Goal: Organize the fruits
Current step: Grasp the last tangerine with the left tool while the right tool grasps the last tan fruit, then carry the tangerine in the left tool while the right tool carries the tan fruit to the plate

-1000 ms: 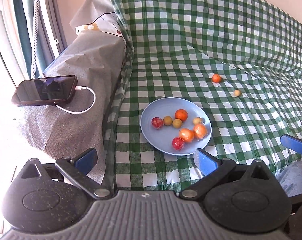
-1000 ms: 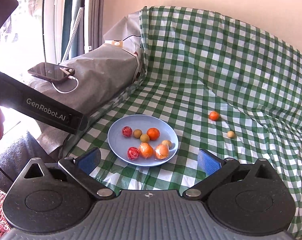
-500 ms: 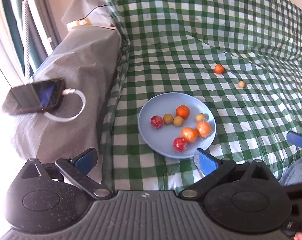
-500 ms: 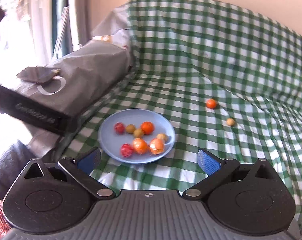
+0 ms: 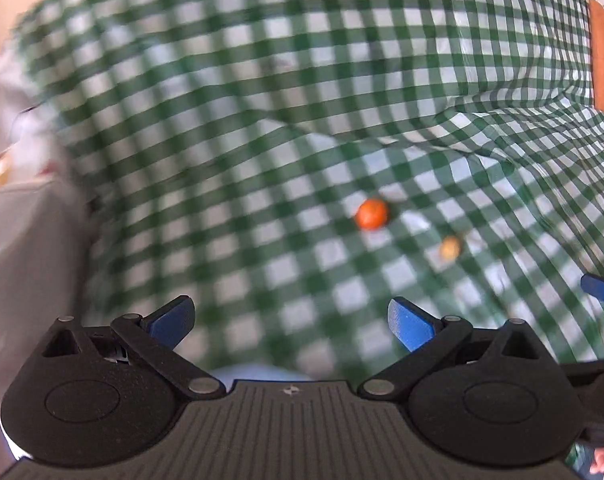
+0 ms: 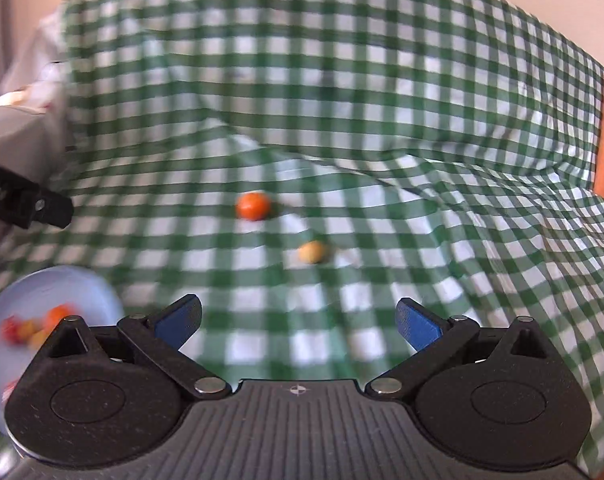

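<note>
both views swung right since earlier, plate (image 6: 62, 292) now at lower left, left tool (image 5: 290, 320) and right tool (image 6: 298, 320) wide open, empty, orange fruit (image 6: 253, 206) and yellow fruit (image 6: 312, 252) loose on checked cloth (image 6: 342, 100) ahead, blurred

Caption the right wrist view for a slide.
Open right gripper faces an orange fruit and small yellow fruit on green checked cloth; blue plate at left.

This looks like a home. A green-and-white checked cloth (image 6: 342, 80) covers the tabletop and runs up a plain wall across the upper frame. At lower left of the right wrist view sits a pale blue plate (image 6: 74, 292) of small fruit, blurred, with grey fabric at the left edge.
</note>
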`<state>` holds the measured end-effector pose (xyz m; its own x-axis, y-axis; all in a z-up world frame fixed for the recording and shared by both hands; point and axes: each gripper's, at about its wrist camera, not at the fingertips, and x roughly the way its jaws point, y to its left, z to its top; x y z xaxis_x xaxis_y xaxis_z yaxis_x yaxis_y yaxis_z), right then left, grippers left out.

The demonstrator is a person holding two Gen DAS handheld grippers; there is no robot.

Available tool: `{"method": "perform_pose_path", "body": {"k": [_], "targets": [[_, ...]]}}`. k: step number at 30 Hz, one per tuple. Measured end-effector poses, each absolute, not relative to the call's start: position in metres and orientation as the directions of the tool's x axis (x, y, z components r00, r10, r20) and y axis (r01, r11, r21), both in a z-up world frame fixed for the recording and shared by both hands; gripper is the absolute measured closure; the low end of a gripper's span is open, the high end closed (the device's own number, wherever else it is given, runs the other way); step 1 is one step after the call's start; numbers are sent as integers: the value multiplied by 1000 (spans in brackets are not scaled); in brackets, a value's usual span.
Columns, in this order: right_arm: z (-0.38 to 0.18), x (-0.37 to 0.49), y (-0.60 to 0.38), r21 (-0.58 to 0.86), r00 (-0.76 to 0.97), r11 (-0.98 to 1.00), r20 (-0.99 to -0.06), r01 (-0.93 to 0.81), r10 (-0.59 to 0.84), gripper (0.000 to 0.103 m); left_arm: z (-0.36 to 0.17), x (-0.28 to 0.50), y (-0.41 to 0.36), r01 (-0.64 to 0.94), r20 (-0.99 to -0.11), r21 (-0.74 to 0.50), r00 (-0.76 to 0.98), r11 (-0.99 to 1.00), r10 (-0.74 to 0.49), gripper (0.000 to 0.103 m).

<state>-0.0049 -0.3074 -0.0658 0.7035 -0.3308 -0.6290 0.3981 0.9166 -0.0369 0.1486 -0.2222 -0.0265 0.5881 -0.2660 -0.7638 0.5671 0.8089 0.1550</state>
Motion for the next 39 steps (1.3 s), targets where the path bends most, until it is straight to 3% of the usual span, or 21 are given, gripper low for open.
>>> {"method": "perform_pose_path", "body": {"k": [7, 13, 14, 15, 16, 17, 23, 28, 32, 39], "targets": [[-133, 84, -380, -15, 669, 914, -676, 405, -308, 2, -107, 234, -319, 628, -825, 135, 499, 767, -264, 0], [-175, 124, -401, 7, 688, 933, -677, 361, -261, 10, -146, 268, -361, 657, -845, 151, 474, 738, -249, 1], [-177, 125, -401, 11, 700, 933, -665, 359, -262, 14, -146, 268, -362, 662, -840, 144, 475, 736, -263, 11], [-178, 125, -401, 9, 716, 938, -648, 348, -260, 35, -147, 268, -363, 666, -833, 139, 479, 733, -277, 26], [-177, 123, -399, 6, 733, 943, -631, 333, -255, 62, -145, 268, -364, 686, -843, 108, 447, 720, -299, 57], [-175, 123, -397, -1, 735, 947, -629, 323, -251, 73, -142, 268, -363, 684, -849, 71, 424, 726, -316, 64], [-162, 110, -403, 50, 696, 915, -666, 401, -269, 75, -107, 232, -338, 663, -829, 74, 455, 745, -324, 64], [-120, 67, -390, 80, 712, 899, -643, 431, -284, 75, -57, 172, -289, 642, -806, 41, 474, 766, -354, 64], [-85, 21, -361, 76, 741, 922, -622, 381, -255, 75, -24, 118, -232, 605, -803, -2, 474, 797, -362, 64], [-37, -48, -282, 118, 785, 966, -610, 231, -113, 75, 0, 36, -118, 514, -831, 54, 498, 856, -247, 64]]}}
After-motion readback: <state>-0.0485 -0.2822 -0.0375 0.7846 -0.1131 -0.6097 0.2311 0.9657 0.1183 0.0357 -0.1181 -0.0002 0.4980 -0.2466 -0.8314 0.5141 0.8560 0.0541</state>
